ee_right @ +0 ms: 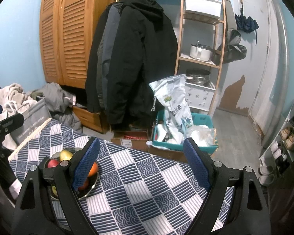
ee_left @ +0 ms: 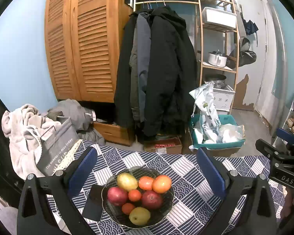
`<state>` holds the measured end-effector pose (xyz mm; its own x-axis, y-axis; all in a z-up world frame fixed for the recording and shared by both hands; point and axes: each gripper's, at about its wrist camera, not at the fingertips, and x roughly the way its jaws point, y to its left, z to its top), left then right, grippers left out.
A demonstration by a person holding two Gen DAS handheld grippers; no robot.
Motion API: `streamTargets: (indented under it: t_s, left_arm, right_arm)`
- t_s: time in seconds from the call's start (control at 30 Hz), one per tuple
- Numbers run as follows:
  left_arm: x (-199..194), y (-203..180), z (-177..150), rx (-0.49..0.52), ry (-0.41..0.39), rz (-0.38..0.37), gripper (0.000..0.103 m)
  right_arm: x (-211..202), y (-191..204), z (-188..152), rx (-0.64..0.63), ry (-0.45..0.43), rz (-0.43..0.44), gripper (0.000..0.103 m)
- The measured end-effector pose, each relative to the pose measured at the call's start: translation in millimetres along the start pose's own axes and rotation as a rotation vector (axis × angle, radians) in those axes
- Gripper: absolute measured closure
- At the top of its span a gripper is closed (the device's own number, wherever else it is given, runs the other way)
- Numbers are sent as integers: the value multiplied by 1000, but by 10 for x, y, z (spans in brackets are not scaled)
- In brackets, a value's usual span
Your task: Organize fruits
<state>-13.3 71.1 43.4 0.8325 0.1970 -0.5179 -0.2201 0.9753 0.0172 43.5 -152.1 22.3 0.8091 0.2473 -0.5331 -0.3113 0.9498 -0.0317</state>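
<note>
Here the left tool (ee_left: 146,168) is gaping empty, the fruit bowl (ee_left: 109,207) sitting just below between its fingers; the right tool (ee_right: 140,158), also released, is having it at its left finger.

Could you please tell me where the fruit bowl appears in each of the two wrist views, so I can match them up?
Left wrist view: the fruit bowl sits low in the centre, between the open fingers of the left gripper, fully visible.
Right wrist view: the fruit bowl is at lower left, mostly hidden behind one finger of the right gripper.
Shared landmark: the black coat hanging behind the table.
</note>
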Motion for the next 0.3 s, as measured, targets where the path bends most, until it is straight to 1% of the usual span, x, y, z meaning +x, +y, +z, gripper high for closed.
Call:
streamTargets:
  t_s: [0.3]
  left_arm:
    - [-5, -33, -8, 4, -2, -6, 1]
  right_arm:
    - [-2, 0, -3, 0, -1, -1, 17]
